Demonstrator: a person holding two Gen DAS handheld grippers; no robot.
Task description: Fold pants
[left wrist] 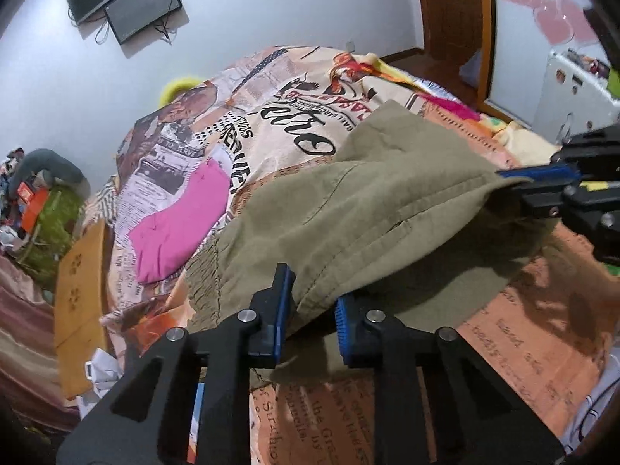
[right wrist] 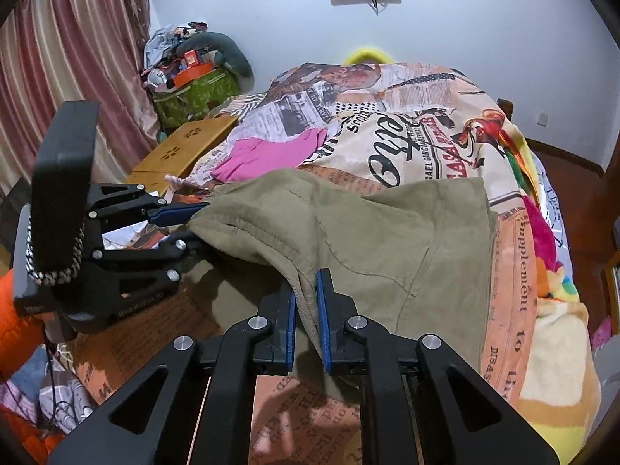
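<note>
The olive-green pants point(left wrist: 372, 209) lie on the printed bedspread point(left wrist: 279, 116), their near edge lifted off the bed. My left gripper point(left wrist: 314, 310) has its blue pads around the near corner of the cloth, with a gap between the pads. My right gripper point(left wrist: 519, 184) shows at the right edge, shut on the other corner of the pants. In the right wrist view the right gripper point(right wrist: 306, 306) pinches a fold of the pants point(right wrist: 387, 240) between its pads. The left gripper point(right wrist: 186, 221) at the left holds the other corner.
A folded pink garment point(left wrist: 182, 221) lies on the bed beyond the pants, also in the right wrist view point(right wrist: 267, 155). A wooden lap desk point(right wrist: 182, 147) and a cluttered green bag point(right wrist: 193, 89) stand left of the bed. A curtain point(right wrist: 69, 58) hangs at far left.
</note>
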